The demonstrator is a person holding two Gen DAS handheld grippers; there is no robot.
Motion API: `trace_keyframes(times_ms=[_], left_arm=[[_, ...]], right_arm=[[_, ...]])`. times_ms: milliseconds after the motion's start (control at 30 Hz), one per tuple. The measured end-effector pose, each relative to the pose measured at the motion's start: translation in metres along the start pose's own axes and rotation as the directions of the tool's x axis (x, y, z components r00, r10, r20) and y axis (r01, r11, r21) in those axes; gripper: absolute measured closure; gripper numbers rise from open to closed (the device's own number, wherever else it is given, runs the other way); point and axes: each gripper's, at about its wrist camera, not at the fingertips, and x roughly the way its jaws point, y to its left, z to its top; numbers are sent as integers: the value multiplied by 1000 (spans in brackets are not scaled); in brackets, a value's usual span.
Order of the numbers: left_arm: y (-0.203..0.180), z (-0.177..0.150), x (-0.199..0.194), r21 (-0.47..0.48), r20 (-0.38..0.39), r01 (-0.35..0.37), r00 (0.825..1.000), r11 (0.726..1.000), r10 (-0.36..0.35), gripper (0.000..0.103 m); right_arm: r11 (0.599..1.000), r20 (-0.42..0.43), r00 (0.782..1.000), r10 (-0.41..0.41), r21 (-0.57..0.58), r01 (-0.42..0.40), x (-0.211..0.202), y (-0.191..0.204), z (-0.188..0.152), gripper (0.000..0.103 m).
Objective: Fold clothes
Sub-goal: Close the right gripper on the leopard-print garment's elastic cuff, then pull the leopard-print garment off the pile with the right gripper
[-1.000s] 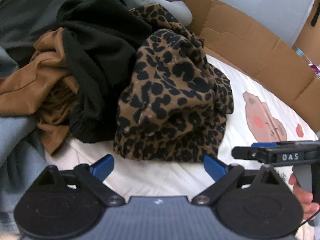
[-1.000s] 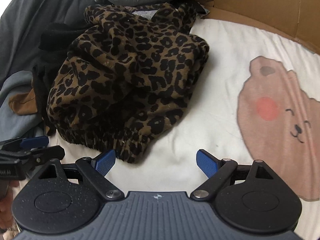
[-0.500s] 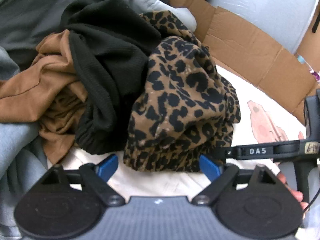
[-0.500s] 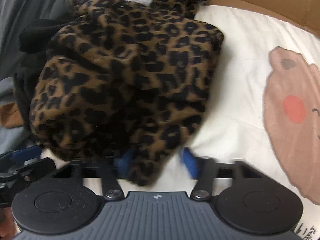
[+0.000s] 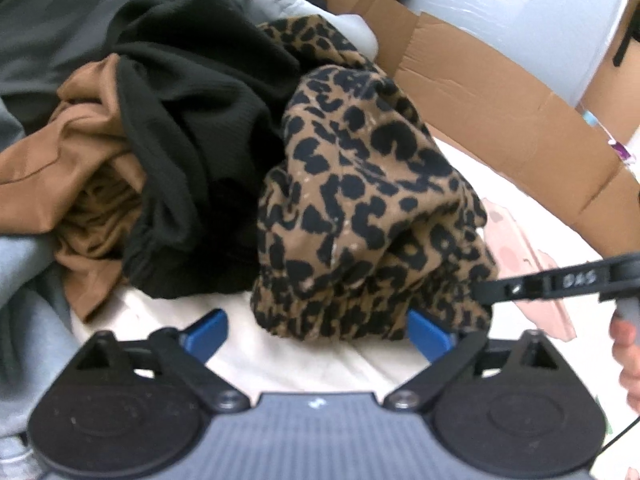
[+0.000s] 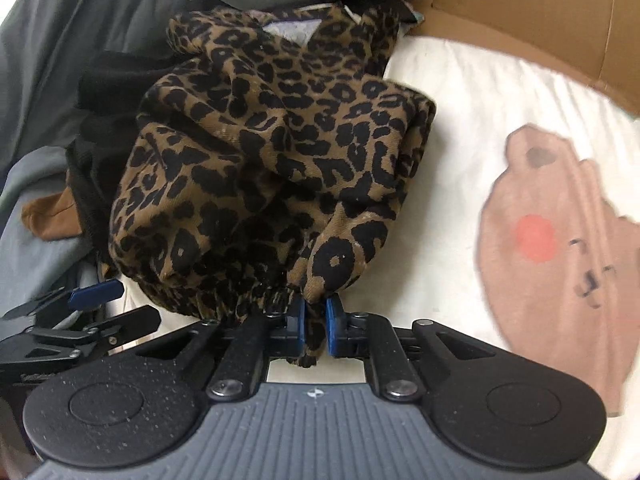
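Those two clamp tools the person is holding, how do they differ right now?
The right gripper has its blue pads pressed together on the gathered hem of the leopard-print garment; the left gripper is spread wide and holds nothing. The right one touches the cloth, while the left one sits just short of the hem, over the white sheet. Both have black arms and blue pads, and both point at the same garment.

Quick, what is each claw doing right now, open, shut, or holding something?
Left claw: open, holding nothing, its tips near the hem of the leopard-print garment.
Right claw: shut on that garment's gathered hem.
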Motion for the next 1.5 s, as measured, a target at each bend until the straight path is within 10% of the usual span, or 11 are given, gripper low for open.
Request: trace_keyframes(times_ms=[933, 1500], left_arm=[[-54, -8, 18, 32, -24, 133, 991, 991, -132, 3], [-68, 5, 96, -19, -115, 161, 980, 987, -162, 33]], right_arm=[[978, 16, 994, -104, 182, 99, -143, -91, -82, 96], [935, 67, 991, -117, 343, 87, -166, -135, -130, 97]])
